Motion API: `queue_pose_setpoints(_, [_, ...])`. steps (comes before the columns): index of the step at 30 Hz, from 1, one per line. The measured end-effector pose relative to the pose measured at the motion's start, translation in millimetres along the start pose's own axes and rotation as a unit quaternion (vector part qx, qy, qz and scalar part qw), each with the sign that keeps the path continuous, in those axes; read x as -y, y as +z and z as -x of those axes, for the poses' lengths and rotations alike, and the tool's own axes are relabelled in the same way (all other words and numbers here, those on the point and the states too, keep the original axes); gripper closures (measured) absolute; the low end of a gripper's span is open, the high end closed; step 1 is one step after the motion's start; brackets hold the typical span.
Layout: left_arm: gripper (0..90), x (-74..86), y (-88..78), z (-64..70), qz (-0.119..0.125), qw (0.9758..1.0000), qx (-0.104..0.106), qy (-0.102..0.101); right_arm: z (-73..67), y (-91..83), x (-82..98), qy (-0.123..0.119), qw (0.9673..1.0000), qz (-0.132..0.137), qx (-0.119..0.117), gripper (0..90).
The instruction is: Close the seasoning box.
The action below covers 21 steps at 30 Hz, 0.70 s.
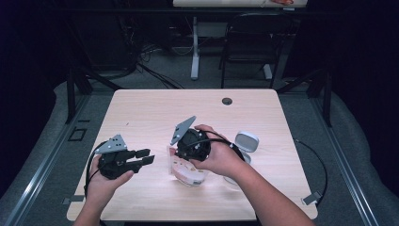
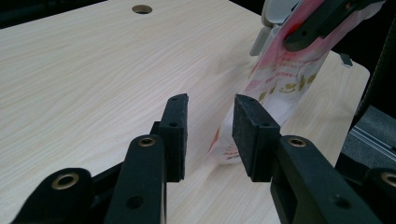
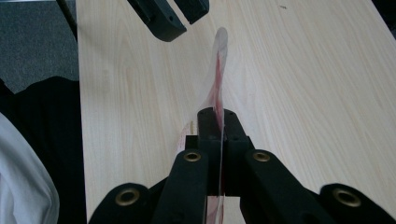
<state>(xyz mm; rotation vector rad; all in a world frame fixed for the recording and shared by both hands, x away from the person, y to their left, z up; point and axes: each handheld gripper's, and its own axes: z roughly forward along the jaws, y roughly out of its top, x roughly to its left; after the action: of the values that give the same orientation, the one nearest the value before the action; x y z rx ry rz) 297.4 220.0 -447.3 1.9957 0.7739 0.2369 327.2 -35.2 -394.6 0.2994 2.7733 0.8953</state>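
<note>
A clear plastic bag (image 1: 188, 174) with red and white print stands on edge near the middle of the wooden table (image 1: 150, 106). My right gripper (image 1: 192, 147) points down onto it from above. In the right gripper view that gripper (image 3: 217, 123) is shut on the bag's thin top edge (image 3: 218, 70). My left gripper (image 1: 147, 157) lies level to the left of the bag, a short way off. Its jaws (image 2: 210, 135) stand open with nothing between them. The bag (image 2: 280, 79) rises just beyond its right pad, hanging from the right gripper's jaw (image 2: 317, 23).
A small white device (image 1: 246, 141) sits on the table right of the right hand. A round cable hole (image 1: 227, 101) is near the far edge. A black chair (image 1: 254, 42) and a desk leg (image 1: 195, 47) stand beyond the table.
</note>
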Motion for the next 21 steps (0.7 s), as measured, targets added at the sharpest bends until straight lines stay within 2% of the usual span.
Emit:
queue_pose_setpoints(7, [65.2,0.1,1.3,0.2,0.000,1.0000,-0.003,0.002,-2.7,-5.2,1.1,-0.005,0.9999,0.013,-0.002,89.9])
queue_pose_setpoints(17, [62.7,0.2,3.3,1.0,-0.003,1.0000,-0.002,0.004,-1.8,-11.6,6.4,0.008,0.9993,0.033,-0.014,89.9])
queue_pose_setpoints(21, [61.5,0.6,6.0,2.1,-0.004,1.0000,0.005,0.005,-1.1,-15.0,9.9,0.010,0.9990,0.041,-0.016,89.9])
